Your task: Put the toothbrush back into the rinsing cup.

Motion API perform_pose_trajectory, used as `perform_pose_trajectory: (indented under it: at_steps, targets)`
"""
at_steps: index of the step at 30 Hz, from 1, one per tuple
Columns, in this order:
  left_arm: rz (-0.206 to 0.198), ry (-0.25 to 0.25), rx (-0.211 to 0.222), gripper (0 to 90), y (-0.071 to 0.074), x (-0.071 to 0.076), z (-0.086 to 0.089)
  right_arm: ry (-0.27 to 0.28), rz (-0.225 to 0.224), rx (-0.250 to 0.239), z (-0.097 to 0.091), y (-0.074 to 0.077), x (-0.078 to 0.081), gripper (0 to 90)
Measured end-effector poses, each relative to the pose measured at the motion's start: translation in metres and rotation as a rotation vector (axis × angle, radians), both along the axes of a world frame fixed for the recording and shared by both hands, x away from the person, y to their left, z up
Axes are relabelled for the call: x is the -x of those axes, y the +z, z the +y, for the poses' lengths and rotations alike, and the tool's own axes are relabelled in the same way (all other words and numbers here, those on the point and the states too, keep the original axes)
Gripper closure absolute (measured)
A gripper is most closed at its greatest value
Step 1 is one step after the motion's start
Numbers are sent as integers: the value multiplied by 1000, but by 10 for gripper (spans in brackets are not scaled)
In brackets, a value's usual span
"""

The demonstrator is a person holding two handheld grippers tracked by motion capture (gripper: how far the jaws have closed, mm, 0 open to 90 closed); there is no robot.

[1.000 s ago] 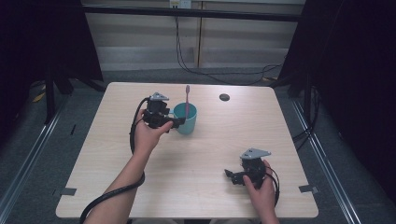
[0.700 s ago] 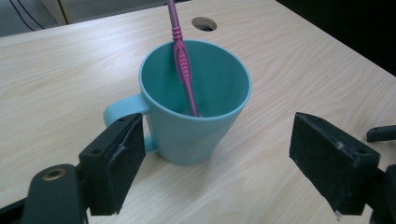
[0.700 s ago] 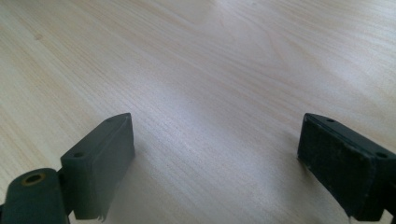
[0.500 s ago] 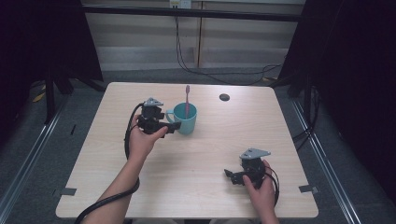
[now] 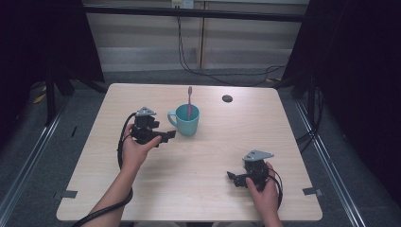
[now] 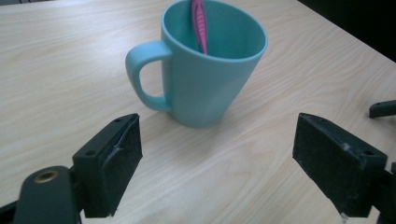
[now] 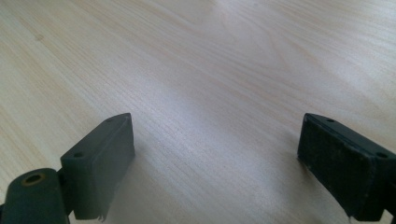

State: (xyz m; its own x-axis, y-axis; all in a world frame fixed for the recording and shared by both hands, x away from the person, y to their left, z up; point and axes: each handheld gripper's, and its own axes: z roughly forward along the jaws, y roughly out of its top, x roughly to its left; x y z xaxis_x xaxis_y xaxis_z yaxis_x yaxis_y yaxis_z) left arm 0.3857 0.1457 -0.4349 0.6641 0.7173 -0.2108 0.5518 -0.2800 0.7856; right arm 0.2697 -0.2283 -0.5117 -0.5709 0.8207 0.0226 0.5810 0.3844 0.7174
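Observation:
A teal mug (image 5: 185, 124) stands upright on the table's far middle with a pink toothbrush (image 5: 189, 97) leaning inside it. My left gripper (image 5: 168, 136) sits just left of the mug, near its handle, apart from it. In the left gripper view the mug (image 6: 210, 84) and toothbrush (image 6: 200, 23) lie beyond the gripper (image 6: 217, 163); its jaws have just been opening, stand wide, and nothing is between them. My right gripper (image 5: 231, 178) rests at the near right, open over bare wood (image 7: 215, 163).
The light wooden table (image 5: 208, 156) has a small dark round disc (image 5: 227, 98) near its far edge. Cables trail from both grippers. Dark curtains and floor rails flank the table.
My left hand has drawn back from the mug toward the near left and sunk a little. The mug, toothbrush and right hand have not moved.

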Motion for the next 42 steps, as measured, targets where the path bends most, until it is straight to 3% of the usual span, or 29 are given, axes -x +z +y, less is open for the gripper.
perform_pose_trajectory:
  at_steps: [14, 30, 42]
  targets:
    - [13, -9, -21, 155, -25, 13, 14, -1, 1, 0, 1, 0, 0, 105]
    - [33, -19, -90, 157, -59, 34, 21, -3, 5, -2, 1, 0, 0, 105]
    - [25, -27, -140, 157, -72, 41, 21, -4, 4, 0, 2, 0, 0, 105]
